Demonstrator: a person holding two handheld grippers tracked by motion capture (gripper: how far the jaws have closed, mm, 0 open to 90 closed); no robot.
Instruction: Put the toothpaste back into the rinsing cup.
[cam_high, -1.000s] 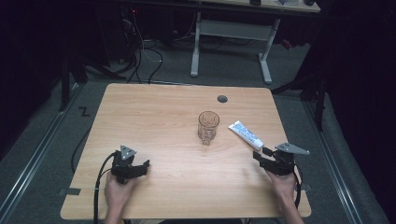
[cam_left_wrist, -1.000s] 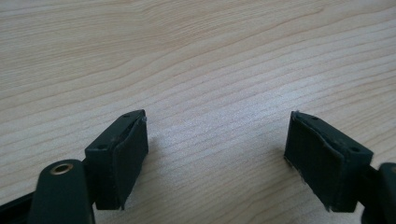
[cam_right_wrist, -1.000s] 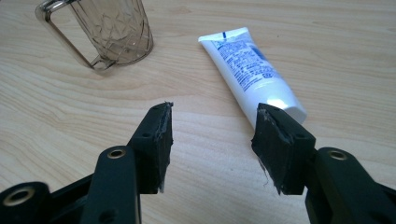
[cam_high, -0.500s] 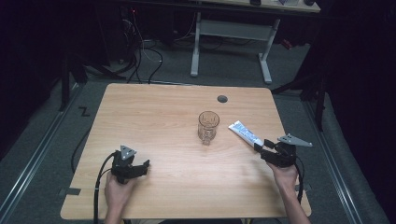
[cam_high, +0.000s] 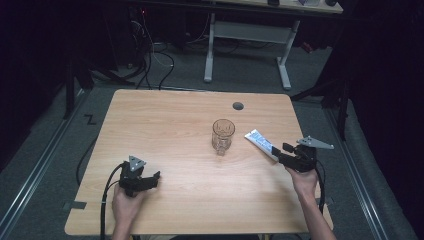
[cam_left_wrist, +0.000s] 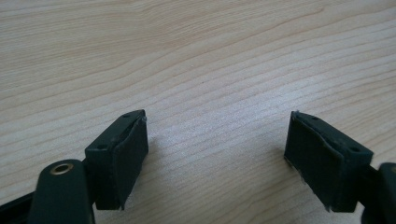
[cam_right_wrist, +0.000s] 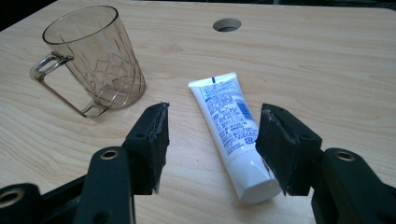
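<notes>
The right claw (cam_right_wrist: 211, 147) stands with its two black jaws spread wide, one on either side of a white toothpaste tube (cam_right_wrist: 229, 126) with blue print. The tube lies flat on the light wooden bench (cam_right_wrist: 317, 70), cap end toward the camera, crimped end pointing away. Left of it, apart from the tube, a clear faceted plastic mug (cam_right_wrist: 95, 58) stands upright, handle turned left. Farther back, a round cable hole (cam_right_wrist: 227, 24) opens in the bench.

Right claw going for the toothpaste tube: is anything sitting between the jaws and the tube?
Nothing visible does. The right claw is open with the toothpaste tube lying flat on the table between its jaws, cap end toward the camera. The glass mug stands off to the side, apart from the tube.
</notes>
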